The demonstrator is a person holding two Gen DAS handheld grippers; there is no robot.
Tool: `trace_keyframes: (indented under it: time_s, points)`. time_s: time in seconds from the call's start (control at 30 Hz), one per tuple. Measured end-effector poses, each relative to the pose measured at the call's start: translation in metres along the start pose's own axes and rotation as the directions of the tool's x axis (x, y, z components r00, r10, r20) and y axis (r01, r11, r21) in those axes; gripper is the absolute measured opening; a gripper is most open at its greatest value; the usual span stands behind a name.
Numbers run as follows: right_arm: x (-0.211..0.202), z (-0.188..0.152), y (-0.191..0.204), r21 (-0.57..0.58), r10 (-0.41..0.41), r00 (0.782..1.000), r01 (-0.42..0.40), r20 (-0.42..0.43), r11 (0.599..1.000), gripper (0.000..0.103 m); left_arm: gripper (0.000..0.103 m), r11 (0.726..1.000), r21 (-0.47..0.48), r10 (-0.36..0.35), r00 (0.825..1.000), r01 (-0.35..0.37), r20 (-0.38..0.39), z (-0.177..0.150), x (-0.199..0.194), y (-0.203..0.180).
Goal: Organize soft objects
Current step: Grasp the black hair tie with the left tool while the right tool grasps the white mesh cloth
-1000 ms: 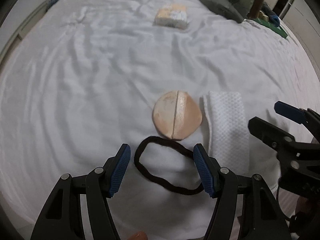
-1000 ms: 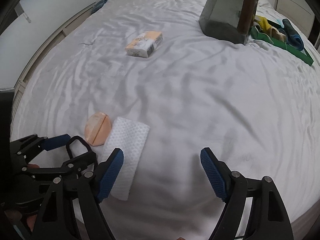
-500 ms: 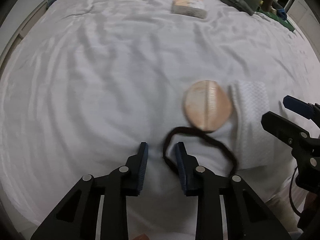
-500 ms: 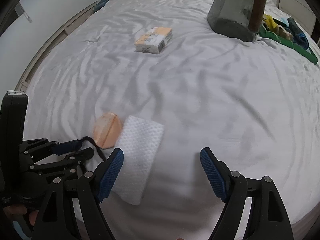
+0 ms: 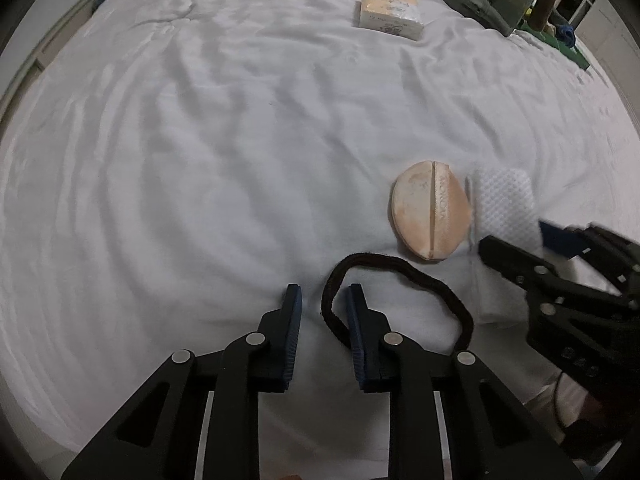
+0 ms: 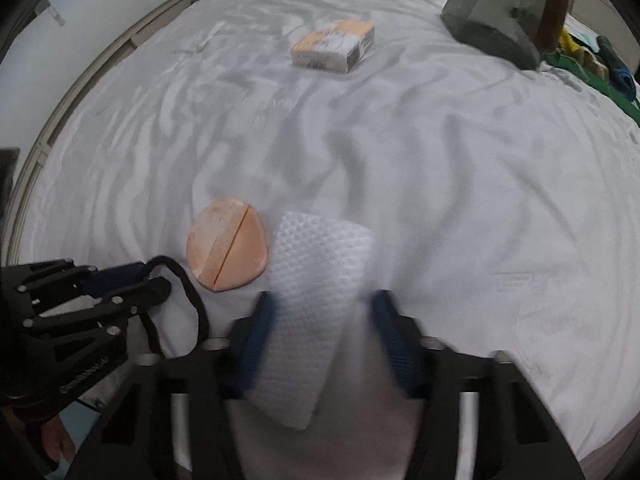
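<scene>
Left claw (image 5: 322, 294) points down at the white bed sheet (image 5: 200, 160), its jaws nearly together after closing in; one strand of the dark hair band (image 5: 400, 272) runs between the blue pads, which have a little gap left and do not visibly pinch it. From the right wrist view the same claw (image 6: 154, 274) shows side-on at the left edge, with the band (image 6: 192, 300) looping out past its tips, a contact the left view does not settle either.

Just right of the band lies the round peach powder puff (image 5: 430, 210), with raised lettering along its centre strap that I cannot read with any certainty. Touching the puff's right edge is the white waffle-textured cloth (image 6: 316, 280). Only the right wrist view shows the right claw (image 6: 322, 308) astride that cloth, jaws partly closed and just drawn in, the left pad at the cloth's edge, the right pad clear of it; blur hides whether it presses. The left view shows that claw (image 5: 516, 240) low over the cloth (image 5: 504, 208).

Farther up the bed sits a small wrapped packet (image 6: 334, 46) with print too small to read, and a grey box (image 6: 504, 12) at far right.
</scene>
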State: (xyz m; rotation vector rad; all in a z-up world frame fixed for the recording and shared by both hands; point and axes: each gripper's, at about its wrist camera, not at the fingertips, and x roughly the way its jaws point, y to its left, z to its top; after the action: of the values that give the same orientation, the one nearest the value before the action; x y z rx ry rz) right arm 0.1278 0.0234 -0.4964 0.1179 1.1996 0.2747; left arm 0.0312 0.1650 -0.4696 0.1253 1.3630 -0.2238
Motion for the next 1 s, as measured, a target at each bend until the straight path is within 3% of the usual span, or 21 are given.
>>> trace_keyframes:
  time_s: [0.03,0.13,0.33,0.7,1.0]
  points:
    - [0.001,0.0,0.001,-0.007,0.011,1.0,-0.011,-0.004,1.0,0.019,0.015,1.0,-0.01,-0.015,1.0,0.015,-0.005,0.004,0.003,-0.003]
    - [0.0,0.002,0.002,-0.028,0.042,0.999,-0.042,-0.008,0.999,0.01,0.012,0.999,-0.029,-0.038,0.999,0.038,-0.008,0.008,0.004,-0.002]
    - [-0.012,0.003,-0.004,-0.033,0.079,0.997,-0.079,0.005,0.996,0.008,0.002,0.999,-0.03,-0.015,1.0,0.015,0.002,0.011,-0.007,-0.012]
    - [-0.036,0.0,-0.008,-0.055,0.115,0.992,-0.112,0.045,0.992,0.008,0.002,0.998,-0.049,0.032,0.998,-0.029,0.047,0.022,-0.035,-0.027]
    - [-0.061,0.009,-0.03,-0.034,0.121,0.989,-0.118,0.084,0.992,0.007,0.002,0.999,-0.013,0.05,0.992,-0.049,0.114,0.04,-0.057,-0.042]
